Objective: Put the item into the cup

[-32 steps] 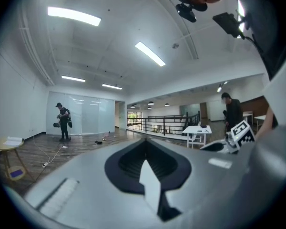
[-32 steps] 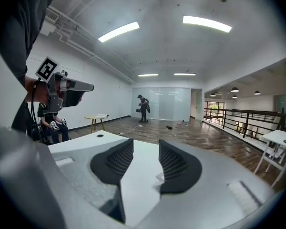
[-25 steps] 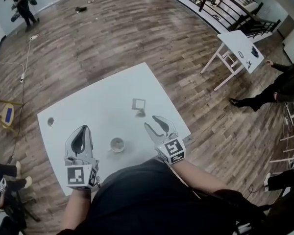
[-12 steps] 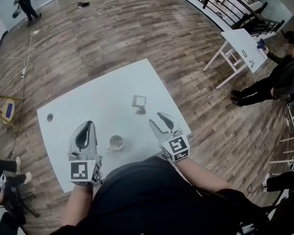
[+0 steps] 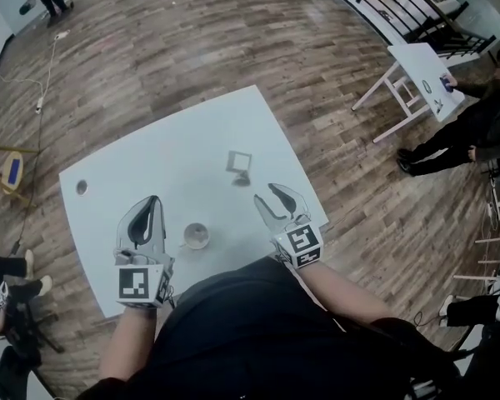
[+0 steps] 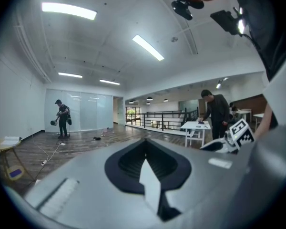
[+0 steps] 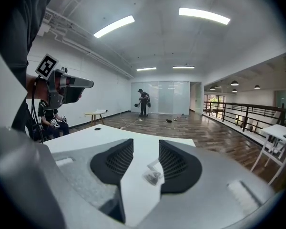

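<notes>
- Your left gripper [image 5: 153, 202] has its jaws pressed together with nothing between them. It hangs over the near part of the white table [image 5: 162, 152], at 9 o'clock from the cup.
- Your right gripper [image 5: 267, 195] has its jaws spread apart and grips nothing. Bare tabletop shows through the gap.
- The white cup [image 5: 196, 236] stands upright between your two grippers, touching neither. It is too small in the head view to tell what its inside holds.
- The item, a small clear packet [image 5: 240, 172] with something dark in it, lies flat on the table outside the cup. It is at 1 o'clock from the cup and 11 o'clock from your right jaw tips, apart from both.
- A dark round spot [image 5: 82, 187] marks the table toward its far left corner.
- The right gripper view lines the packet up in the gap ahead of the jaws. The left gripper view tilts up at the room, showing neither cup nor packet.
- A second white table [image 5: 423, 72] stands at 2 o'clock, with a person [image 5: 475, 127] beside it.
</notes>
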A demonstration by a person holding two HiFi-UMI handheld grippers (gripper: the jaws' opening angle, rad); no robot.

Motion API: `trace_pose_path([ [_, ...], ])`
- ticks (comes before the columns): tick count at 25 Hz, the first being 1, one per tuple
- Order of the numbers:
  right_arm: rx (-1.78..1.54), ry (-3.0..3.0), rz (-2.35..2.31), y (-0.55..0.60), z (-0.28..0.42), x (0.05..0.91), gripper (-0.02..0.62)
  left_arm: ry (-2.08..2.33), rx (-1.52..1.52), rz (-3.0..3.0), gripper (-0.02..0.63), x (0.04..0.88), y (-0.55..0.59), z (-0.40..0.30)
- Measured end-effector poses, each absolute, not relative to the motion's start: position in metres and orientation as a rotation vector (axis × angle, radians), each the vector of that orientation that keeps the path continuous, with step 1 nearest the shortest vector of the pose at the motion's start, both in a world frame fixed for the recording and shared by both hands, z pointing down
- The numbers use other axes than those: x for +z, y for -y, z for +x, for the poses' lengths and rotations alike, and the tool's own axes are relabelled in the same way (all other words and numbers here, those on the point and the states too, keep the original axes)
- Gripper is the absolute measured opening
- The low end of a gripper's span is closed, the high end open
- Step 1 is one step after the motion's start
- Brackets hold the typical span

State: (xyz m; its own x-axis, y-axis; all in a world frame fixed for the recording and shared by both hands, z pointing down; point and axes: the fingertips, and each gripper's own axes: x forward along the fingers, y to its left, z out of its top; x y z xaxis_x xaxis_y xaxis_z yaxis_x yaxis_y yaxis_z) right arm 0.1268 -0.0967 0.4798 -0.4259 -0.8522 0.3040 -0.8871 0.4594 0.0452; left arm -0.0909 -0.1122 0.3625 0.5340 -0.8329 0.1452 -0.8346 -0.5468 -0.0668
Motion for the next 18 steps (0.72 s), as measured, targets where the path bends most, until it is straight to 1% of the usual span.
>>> trace_pose_path([
  [5, 0.200, 2.439, 1.469, 0.104, 0.125, 0.483, 0.160, 1.502, 0.314, 2.691, 0.008, 0.370, 0.116, -0.090],
  [18, 0.305, 2.438, 1.379, 0.113, 0.122, 0.512, 0.160, 1.491, 0.339, 2.633, 0.008, 0.379, 0.124, -0.079],
])
